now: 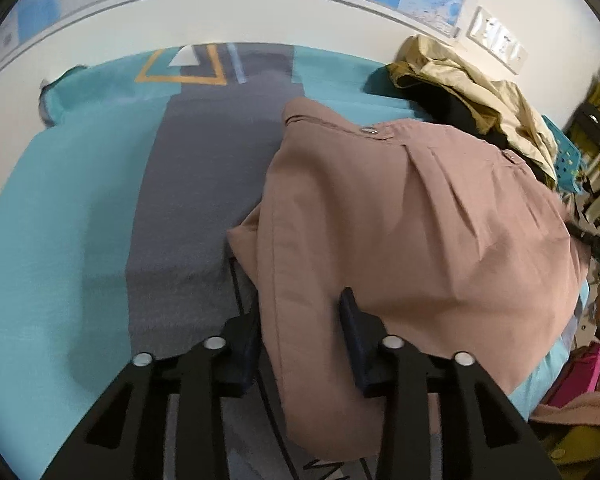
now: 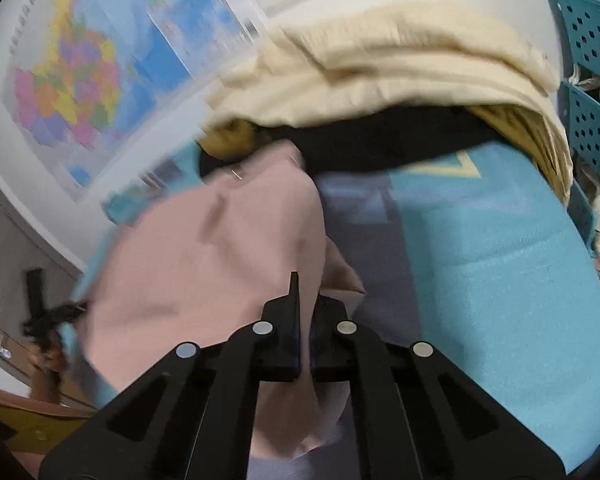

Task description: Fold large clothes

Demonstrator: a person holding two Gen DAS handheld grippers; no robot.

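Pink garment (image 1: 400, 220) lies bunched on teal-grey blanket (image 1: 60, 220), just beside beige clothes pile (image 1: 472, 84). Right gripper (image 2: 306, 304) clenched on pink fabric edge. Left gripper (image 1: 300, 320) half spread, fabric between jaws, grip uncertain. Step: seizing edges. Next: probably secure left hold, draw garment flat away from pile.

Soft even light; motion blur, fisheye-warped edges.

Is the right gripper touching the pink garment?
Touching. The right wrist view shows the right gripper shut on a fold of the pink garment.
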